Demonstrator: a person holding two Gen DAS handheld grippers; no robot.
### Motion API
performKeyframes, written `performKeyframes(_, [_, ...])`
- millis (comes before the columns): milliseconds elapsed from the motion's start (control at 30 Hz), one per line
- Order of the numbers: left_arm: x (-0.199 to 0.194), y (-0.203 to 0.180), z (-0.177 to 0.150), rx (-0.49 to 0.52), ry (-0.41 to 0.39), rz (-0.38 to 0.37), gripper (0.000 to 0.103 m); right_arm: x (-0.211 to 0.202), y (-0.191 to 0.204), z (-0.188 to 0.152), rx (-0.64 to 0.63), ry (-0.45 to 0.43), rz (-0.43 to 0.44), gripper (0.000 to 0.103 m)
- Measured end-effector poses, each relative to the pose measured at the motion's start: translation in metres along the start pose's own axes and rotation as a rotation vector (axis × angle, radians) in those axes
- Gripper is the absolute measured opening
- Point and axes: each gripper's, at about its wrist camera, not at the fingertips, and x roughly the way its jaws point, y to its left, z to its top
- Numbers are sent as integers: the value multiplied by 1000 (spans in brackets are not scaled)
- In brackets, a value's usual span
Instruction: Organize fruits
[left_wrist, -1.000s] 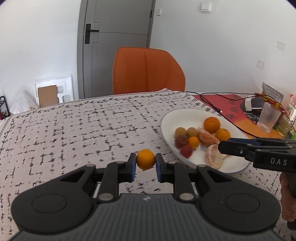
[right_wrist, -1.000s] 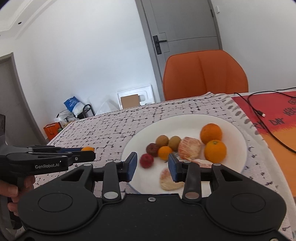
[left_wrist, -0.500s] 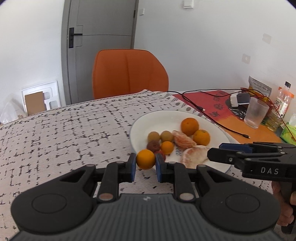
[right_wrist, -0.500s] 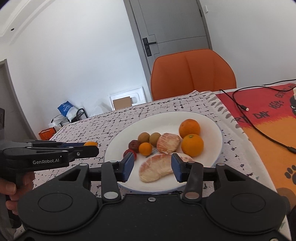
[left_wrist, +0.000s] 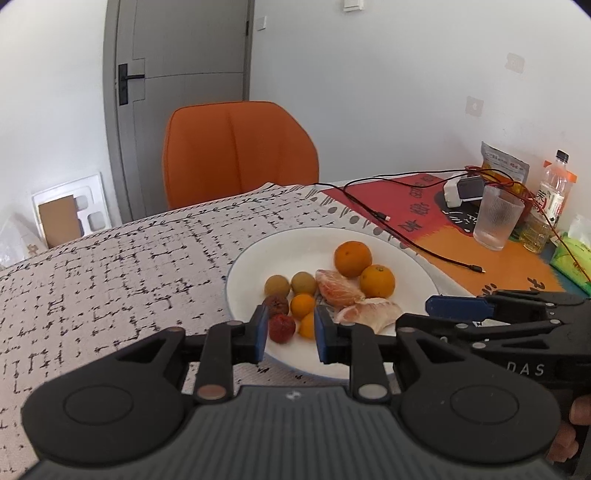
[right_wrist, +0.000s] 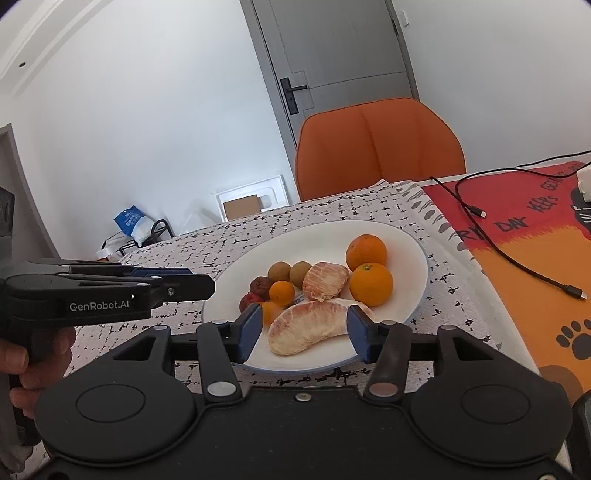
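A white plate (left_wrist: 413, 266) (right_wrist: 406, 243) holds two oranges (left_wrist: 352, 258), two brown longans, a dark fruit, a red lychee (left_wrist: 282, 328), small oranges and peeled pomelo pieces (right_wrist: 306, 325). My left gripper (left_wrist: 289, 332) is open over the plate's near rim. A small orange (left_wrist: 306, 326) lies on the plate just past its right finger, free of both pads. My right gripper (right_wrist: 301, 330) is open wide and empty, its fingers on either side of the large pomelo wedge. It also shows from the side in the left wrist view (left_wrist: 454, 306).
The table has a black-and-white patterned cloth (left_wrist: 110, 280). A red-orange mat (left_wrist: 461, 240) at right carries black cables, a glass (left_wrist: 496, 218), a bottle and a charger. An orange chair (left_wrist: 240, 155) stands behind the table.
My left gripper carried the small orange to the right over the plate, opened and let it go onto the plate. My right gripper moved closer over the pomelo wedge and opened wider.
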Motion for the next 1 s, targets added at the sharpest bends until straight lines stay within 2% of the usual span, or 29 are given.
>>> performKeyframes(167, [-10, 6, -4, -5, 5, 31, 26, 0, 3, 0, 0, 1, 8, 55])
performKeyframes(500, [-39, 21, -15, -45, -14, 82, 47, -7, 17, -1, -24, 2, 25, 64])
performKeyframes(567, [-44, 24, -16, -52, -21, 92, 51, -9, 21, 0, -31, 1, 26, 71])
performKeyframes(700, [-57, 28, -19, -57, -35, 129, 67, -15, 29, 2, -44, -7, 29, 78])
performKeyframes(833, [-74, 33, -23, -75, -63, 162, 85, -20, 36, 3, -57, -19, 38, 94])
performKeyframes(1000, [-92, 40, -27, -89, -81, 209, 93, -25, 45, 3, -62, -18, 46, 98])
